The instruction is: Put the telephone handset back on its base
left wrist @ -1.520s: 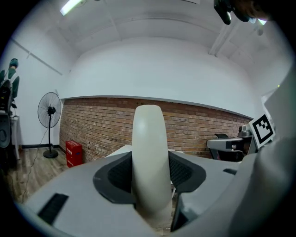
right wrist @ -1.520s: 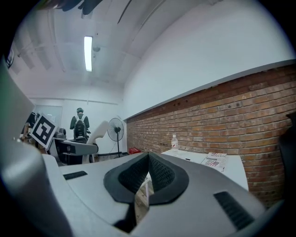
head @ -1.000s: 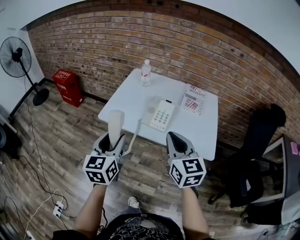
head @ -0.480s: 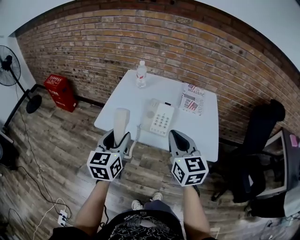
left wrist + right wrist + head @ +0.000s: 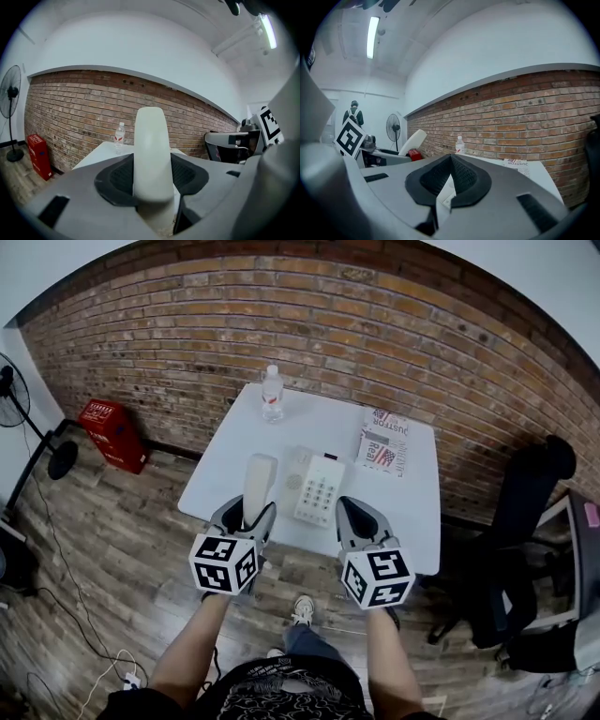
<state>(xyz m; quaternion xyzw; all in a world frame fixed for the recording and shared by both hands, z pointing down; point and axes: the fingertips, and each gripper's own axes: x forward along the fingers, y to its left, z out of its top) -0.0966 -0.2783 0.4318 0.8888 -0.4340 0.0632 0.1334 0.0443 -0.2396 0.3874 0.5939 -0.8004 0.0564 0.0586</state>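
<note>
The white telephone base [image 5: 314, 486] with its keypad lies on the white table [image 5: 323, 423], near the front edge. My left gripper [image 5: 246, 514] is shut on the cream handset [image 5: 258, 484], which sticks up out of the jaws just left of the base. In the left gripper view the handset [image 5: 150, 140] stands upright between the dark pads [image 5: 187, 174] of the left gripper [image 5: 151, 164]. My right gripper [image 5: 352, 512] hovers at the table's front edge, right of the base. Its jaws [image 5: 451, 161] are shut with nothing held; a sliver of the base [image 5: 446, 190] shows through the slit.
A water bottle [image 5: 272, 393] stands at the table's far edge and a newspaper [image 5: 384, 448] lies at the far right. A brick wall runs behind. A red crate [image 5: 108, 432] and a fan [image 5: 47, 442] stand on the left, a black office chair [image 5: 525, 521] on the right.
Both grippers have moved forward from over the floor to the table's front edge. The handset, still held, is now beside the base.
</note>
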